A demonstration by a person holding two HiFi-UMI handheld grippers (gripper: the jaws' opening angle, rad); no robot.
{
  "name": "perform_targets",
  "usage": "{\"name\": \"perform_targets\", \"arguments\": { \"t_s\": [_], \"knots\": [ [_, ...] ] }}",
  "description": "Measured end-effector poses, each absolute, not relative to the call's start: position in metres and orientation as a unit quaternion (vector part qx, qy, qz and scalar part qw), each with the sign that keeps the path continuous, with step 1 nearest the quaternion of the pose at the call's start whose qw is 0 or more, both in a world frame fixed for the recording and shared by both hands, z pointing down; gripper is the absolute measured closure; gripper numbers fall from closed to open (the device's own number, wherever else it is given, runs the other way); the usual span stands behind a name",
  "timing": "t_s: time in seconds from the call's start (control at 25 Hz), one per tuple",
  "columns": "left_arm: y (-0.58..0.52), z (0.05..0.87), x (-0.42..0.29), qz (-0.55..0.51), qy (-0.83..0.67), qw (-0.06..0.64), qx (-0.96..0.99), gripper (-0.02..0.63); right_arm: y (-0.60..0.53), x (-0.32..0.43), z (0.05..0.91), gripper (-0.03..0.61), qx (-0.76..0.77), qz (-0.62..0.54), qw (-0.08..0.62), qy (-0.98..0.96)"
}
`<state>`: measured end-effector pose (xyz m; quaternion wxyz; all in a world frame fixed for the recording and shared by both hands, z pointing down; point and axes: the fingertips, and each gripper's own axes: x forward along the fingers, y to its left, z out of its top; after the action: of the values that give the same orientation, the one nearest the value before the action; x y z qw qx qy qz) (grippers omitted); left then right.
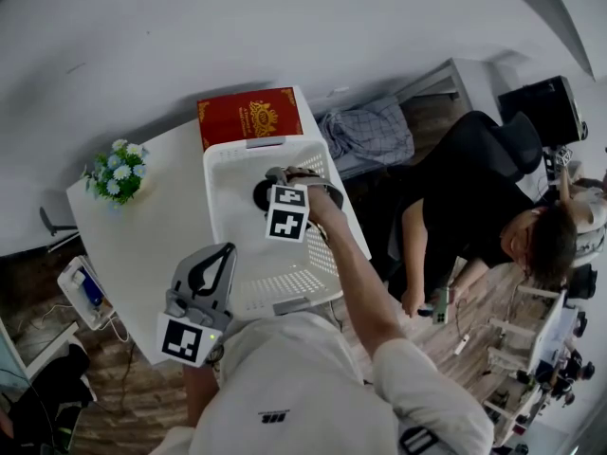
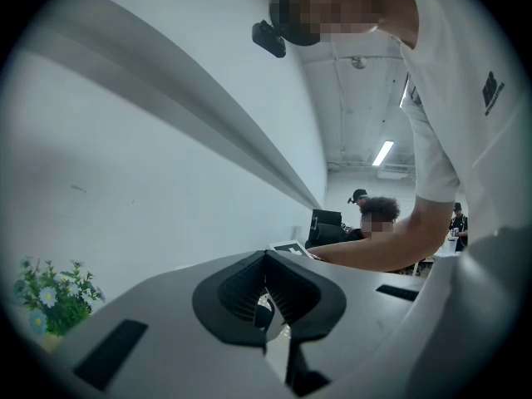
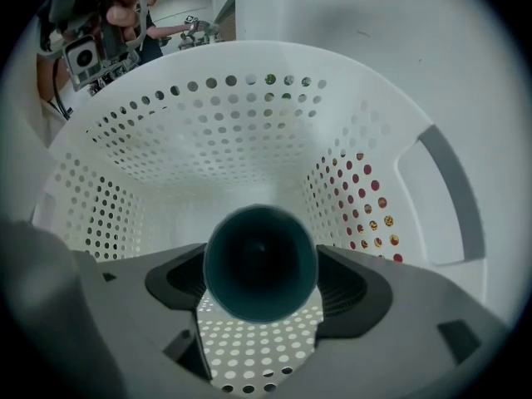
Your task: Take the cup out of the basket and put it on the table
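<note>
Right arm reaches down into basket, right tongs pinching cup (dark teal). Left tongs pressed together, empty, at counter's near edge.

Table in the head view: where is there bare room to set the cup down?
Free: the bare table between the flowers and the basket. Crowded: the far end, taken by a red book, and the thin strip right of the basket.
</note>
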<state>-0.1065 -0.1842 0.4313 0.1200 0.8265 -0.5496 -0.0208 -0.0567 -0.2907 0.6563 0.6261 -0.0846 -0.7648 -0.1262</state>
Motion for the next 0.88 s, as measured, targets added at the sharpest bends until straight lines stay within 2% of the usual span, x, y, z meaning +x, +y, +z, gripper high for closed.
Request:
{"name": "perform_targets", "arguments": {
  "t_s": [0.88],
  "knots": [
    [-0.152, 0.42, -0.104, -0.02, -0.544, 0.103, 0.832, 0.604, -0.264, -0.047, 0.604, 0.187, -0.065, -0.138, 0.613, -0.775]
  ]
}}
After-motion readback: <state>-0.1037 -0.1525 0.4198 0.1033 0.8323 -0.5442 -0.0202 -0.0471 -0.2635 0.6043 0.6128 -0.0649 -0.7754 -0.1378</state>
